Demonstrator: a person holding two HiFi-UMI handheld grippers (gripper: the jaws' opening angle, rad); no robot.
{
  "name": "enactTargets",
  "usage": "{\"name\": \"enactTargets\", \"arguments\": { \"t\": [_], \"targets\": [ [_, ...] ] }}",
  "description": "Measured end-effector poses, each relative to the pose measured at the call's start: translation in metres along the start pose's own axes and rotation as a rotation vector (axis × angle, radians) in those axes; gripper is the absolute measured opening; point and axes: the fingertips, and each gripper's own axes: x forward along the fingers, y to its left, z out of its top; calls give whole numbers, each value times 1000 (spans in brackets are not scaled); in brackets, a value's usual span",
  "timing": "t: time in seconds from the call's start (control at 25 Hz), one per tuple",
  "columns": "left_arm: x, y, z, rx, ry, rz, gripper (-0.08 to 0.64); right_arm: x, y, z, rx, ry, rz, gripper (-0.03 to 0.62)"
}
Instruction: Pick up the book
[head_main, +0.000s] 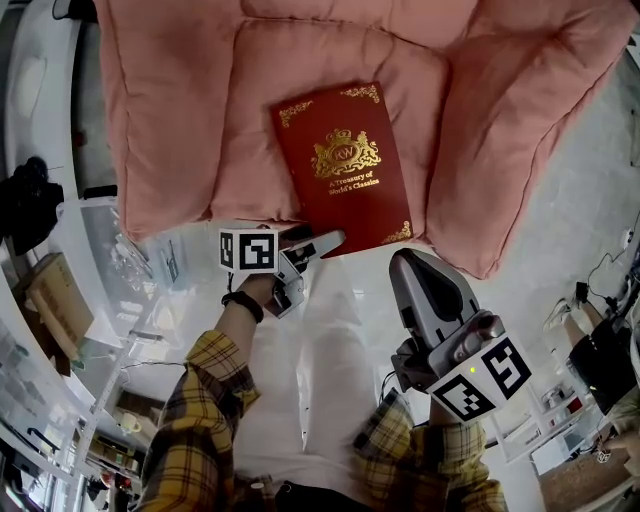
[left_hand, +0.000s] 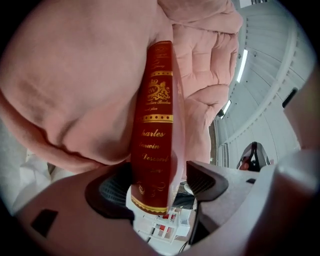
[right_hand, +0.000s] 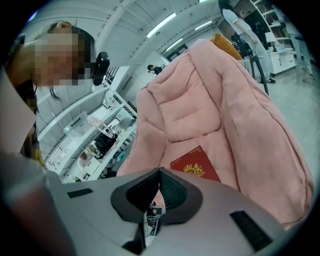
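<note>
A dark red hardback book (head_main: 345, 165) with gold print lies face up on the seat of a big pink cushion chair (head_main: 170, 120). My left gripper (head_main: 322, 243) is at the book's near left corner, at the seat's front edge. In the left gripper view the book's spine (left_hand: 157, 135) stands between the open jaws of the left gripper (left_hand: 157, 185). It lies against the left pad, with a small gap to the right pad. My right gripper (head_main: 408, 262) hangs back, below the book's near right corner. The right gripper (right_hand: 159, 182) is shut on nothing, and the book (right_hand: 195, 167) shows beyond it.
The chair's puffy arms (head_main: 520, 150) rise on both sides of the seat. White floor (head_main: 340, 320) lies under my arms. Cluttered white shelves (head_main: 60, 300) run along the left, and cables and boxes (head_main: 600, 340) sit at the right. A person (right_hand: 240, 25) stands far behind the chair.
</note>
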Motion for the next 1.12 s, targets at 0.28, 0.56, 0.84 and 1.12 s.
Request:
{"name": "enactTargets", "arguments": {
  "t": [0.28, 0.56, 0.84, 1.12],
  "targets": [
    [-2, -10, 8, 22, -46, -8, 268, 3, -3, 1, 5, 0, 5, 17],
    [-5, -21, 12, 20, -64, -3, 253, -2, -2, 13, -3, -16, 8, 17],
    [-17, -33, 10, -44, -84, 0, 245, -10, 5, 29, -14, -41, 4, 17],
    [-26, -61, 12, -79, -136, -26, 245, -22, 22, 45, -34, -62, 7, 17]
  ]
}}
